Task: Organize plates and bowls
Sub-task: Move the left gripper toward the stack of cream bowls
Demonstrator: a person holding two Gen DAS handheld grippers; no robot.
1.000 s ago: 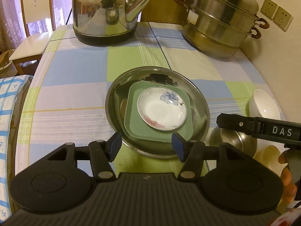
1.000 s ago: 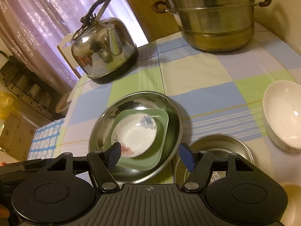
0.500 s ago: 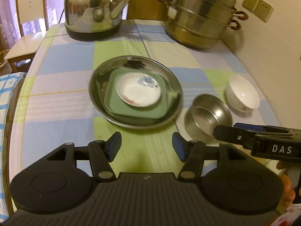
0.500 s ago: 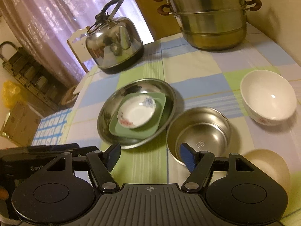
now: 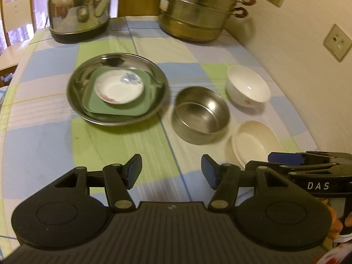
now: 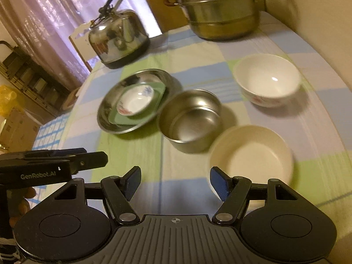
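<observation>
Both tools hover above the near edge of the desk with nothing held: the left gripper has its fingers spread wide and released, and so does the right gripper. In the left wrist view the plates look sorted already: a steel plate at 11 o'clock carries a green square plate with a floral saucer on top. The bowls are loose on the desk: a steel bowl at 1 o'clock, a white bowl beyond it, and a cream bowl near the right fingers, well apart from the plate stack. The frames are smeared, so rim contact is hard to judge. The next step is probably nesting bowls: approach one rim squarely, pinch one wall between the fingers, lift level, and lower it centred into the larger bowl.
</observation>
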